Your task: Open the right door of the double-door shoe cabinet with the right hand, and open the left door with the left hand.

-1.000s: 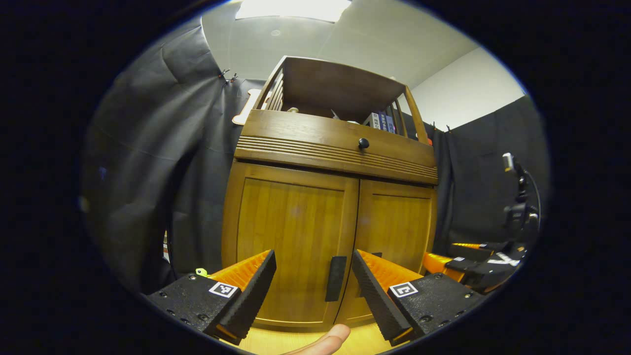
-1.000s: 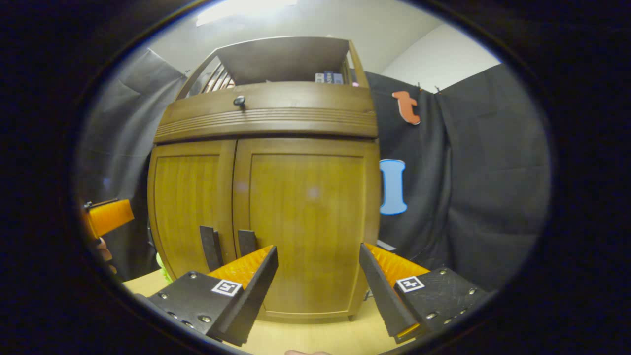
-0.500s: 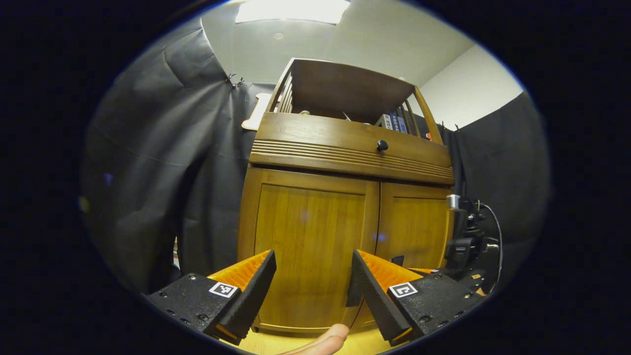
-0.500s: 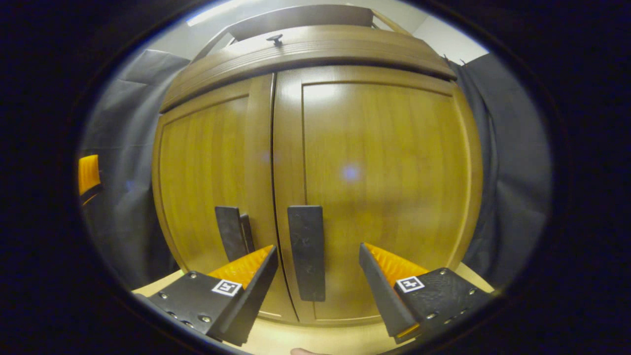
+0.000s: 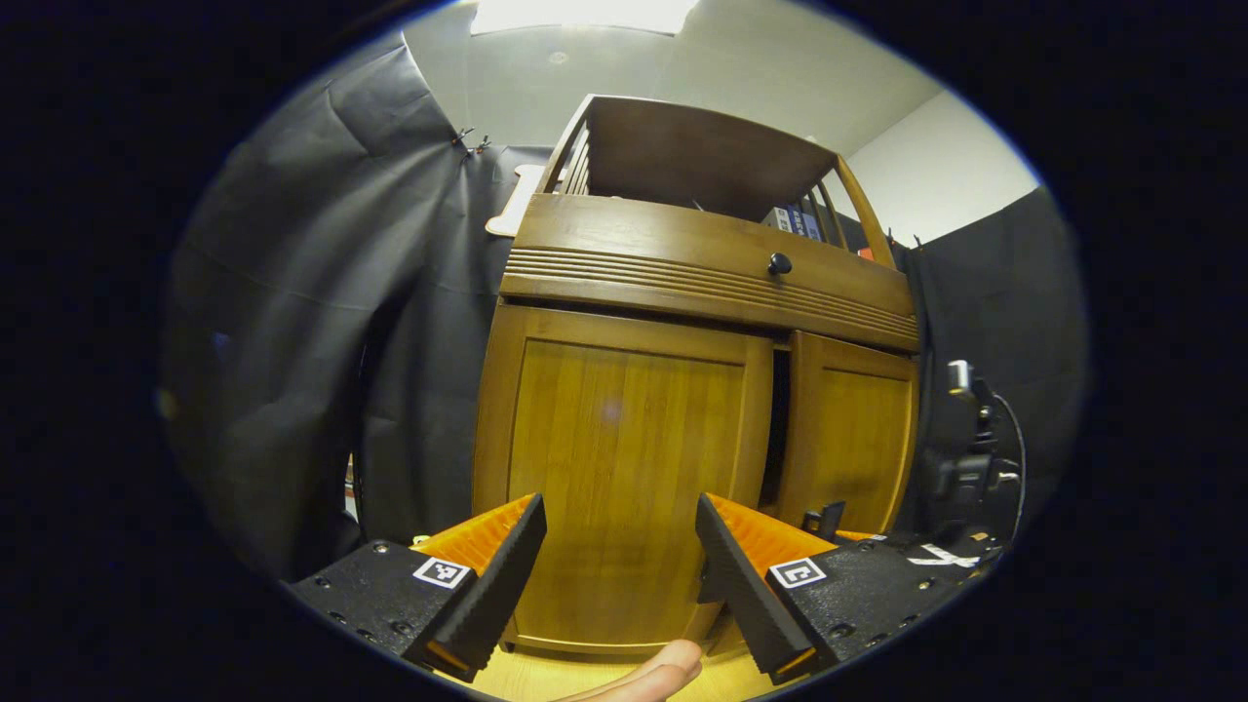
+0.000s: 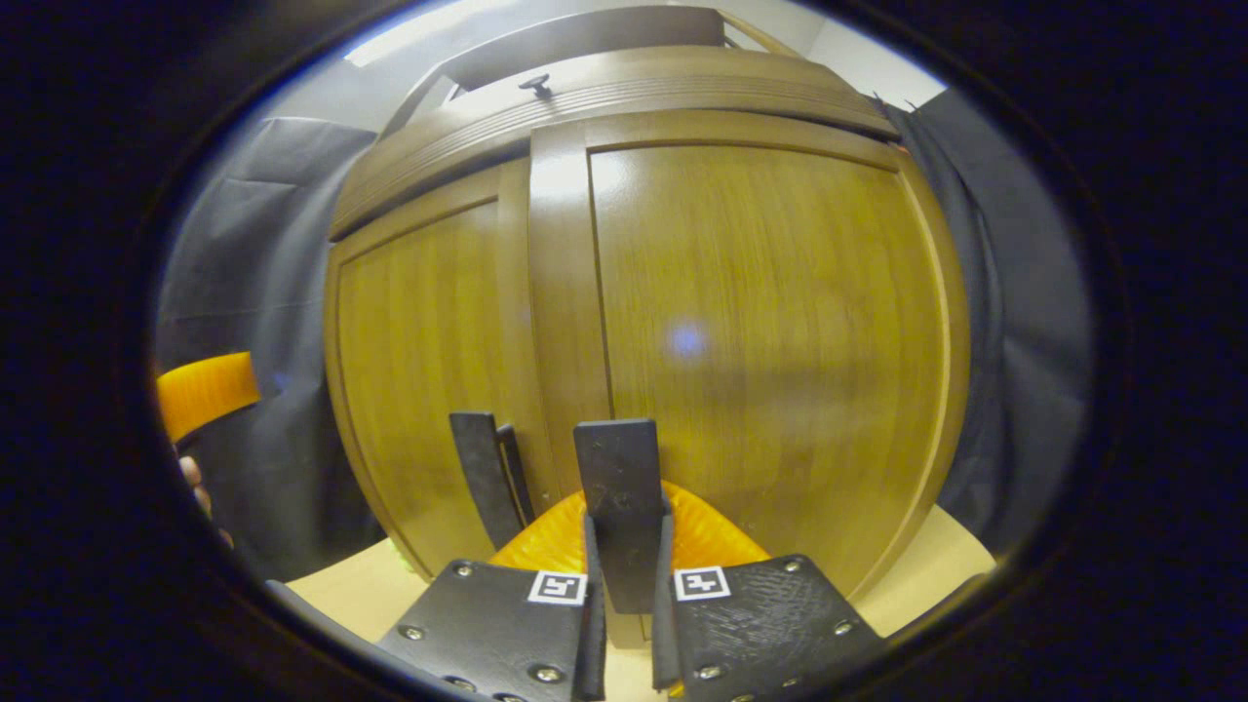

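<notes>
The wooden shoe cabinet stands straight ahead. In the right gripper view, my right gripper is shut on the dark flat handle of the right door. That door stands slightly ajar, with a dark gap along its inner edge. The left door is closed, and its handle sits beside the held one. My left gripper is open in front of the left door, a little way off it. One of its fingers shows at the far left of the right gripper view.
A drawer with a round dark knob runs above the doors, and an open shelf with books tops it. The cabinet stands on a light wooden table. Black cloth hangs on both sides. A thumb shows below.
My right gripper has shut on the right door's handle, and that door has swung out a little, showing a dark gap. The left gripper has stayed open and shifted only slightly.
</notes>
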Tool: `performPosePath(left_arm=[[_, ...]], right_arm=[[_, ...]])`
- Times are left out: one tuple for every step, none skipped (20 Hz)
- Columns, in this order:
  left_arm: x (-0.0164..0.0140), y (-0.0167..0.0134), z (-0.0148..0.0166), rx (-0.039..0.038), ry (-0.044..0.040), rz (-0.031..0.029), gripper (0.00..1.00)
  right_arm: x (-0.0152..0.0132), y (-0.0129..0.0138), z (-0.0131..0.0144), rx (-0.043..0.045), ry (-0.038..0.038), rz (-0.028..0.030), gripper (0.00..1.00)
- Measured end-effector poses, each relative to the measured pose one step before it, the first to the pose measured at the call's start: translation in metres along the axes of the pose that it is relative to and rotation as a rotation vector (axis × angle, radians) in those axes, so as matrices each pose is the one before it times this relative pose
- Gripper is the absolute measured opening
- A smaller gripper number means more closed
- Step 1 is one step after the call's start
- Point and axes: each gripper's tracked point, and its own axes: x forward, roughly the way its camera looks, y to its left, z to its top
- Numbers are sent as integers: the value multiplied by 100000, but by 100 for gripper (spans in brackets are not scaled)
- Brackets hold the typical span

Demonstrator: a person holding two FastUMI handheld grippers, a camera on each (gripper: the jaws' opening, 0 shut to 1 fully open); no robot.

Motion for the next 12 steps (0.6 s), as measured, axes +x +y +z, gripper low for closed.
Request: performPosePath(left_arm=[[-17,132,11,528,-9,898,96],[-56,121,-62,465,-146,577,96],[5,-21,84,-72,-199,-32,96],[-104,-243,54,-240,-291,-522,92],[-20,-192,104,-110,-155,-511,92],[-140,-251,-46,102,-289,-511,92],[-64,-243,106,287,-338,-478,96],[-144,-115,58,427,-330,-438,96],[-69,-188,112,295,-494,-385,96],[-102,-140,43,339,-251,-355,92],[26,-146,11,305,-143,-312,92],[-211,-200,-138,443,-150,-411,92]], right_arm=[[-1181,-380,283,417,338,1575,19],[-980,-360,204,1146,239,1147,19],[-840,-334,265,707,674,850,19],[-911,-327,213,-320,389,733,18],[-780,-353,147,-385,649,371,18],[-551,-133,-309,50,625,592,18],[-626,-223,-58,115,283,361,18],[-732,-207,-133,-14,400,298,18],[-632,-260,-34,-6,216,325,18],[-733,-121,-244,-167,79,127,18],[-603,-266,-15,-590,380,123,18],[-589,-230,27,-766,234,-58,18]])
